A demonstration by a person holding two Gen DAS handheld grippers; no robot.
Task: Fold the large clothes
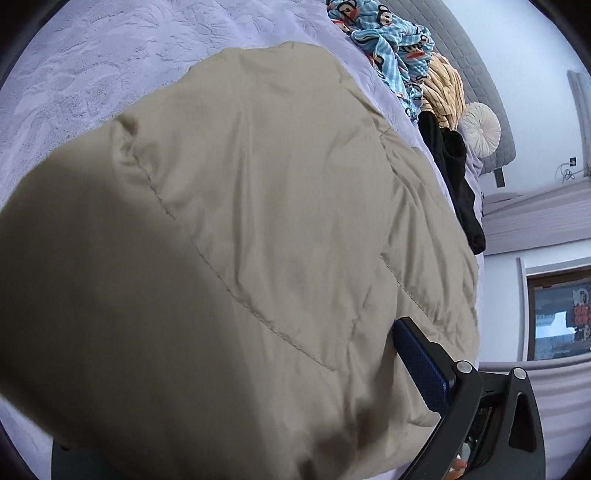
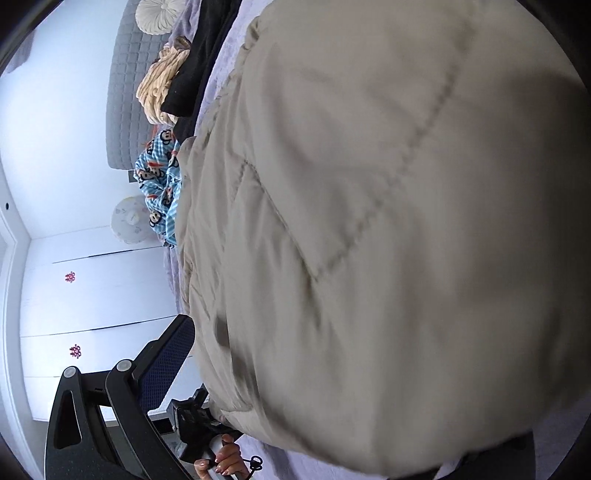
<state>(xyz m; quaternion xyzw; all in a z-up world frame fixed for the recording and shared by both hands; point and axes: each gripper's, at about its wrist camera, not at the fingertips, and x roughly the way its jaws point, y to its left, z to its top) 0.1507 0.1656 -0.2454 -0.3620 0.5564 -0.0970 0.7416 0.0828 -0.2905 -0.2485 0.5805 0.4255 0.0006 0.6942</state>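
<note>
Both views rolled sideways, lenses close against a beige quilted padded coat [image 1: 229, 229] that fills most of each frame. Left gripper [image 1: 402, 369]: one blue-padded finger [image 1: 424, 369] visible, lying against the coat's edge; the other finger hidden under fabric, so whether it is clamped on the coat cannot be told. Right gripper [image 2: 184, 354]: likewise one blue-padded finger [image 2: 166, 362] at the coat's edge, its partner covered; grip state cannot be told. In the right wrist view a hand [image 2: 221, 461] holds the other device's handle low in the frame. The coat lies bunched on a pale lilac textured bedspread [image 1: 92, 74], [image 2: 221, 74]. Along the bed's far edge, near the grey quilted headboard [image 1: 476, 55], [image 2: 122, 92]: a blue monkey-print blanket [image 1: 388, 40], [image 2: 162, 177], a tan ribbed fleece [image 1: 447, 88], [image 2: 159, 85], a black garment [image 1: 454, 177], [image 2: 199, 62] and a round cream cushion [image 1: 480, 129], [image 2: 155, 14]. Bare bedspread shows beyond the coat's far side.
</note>
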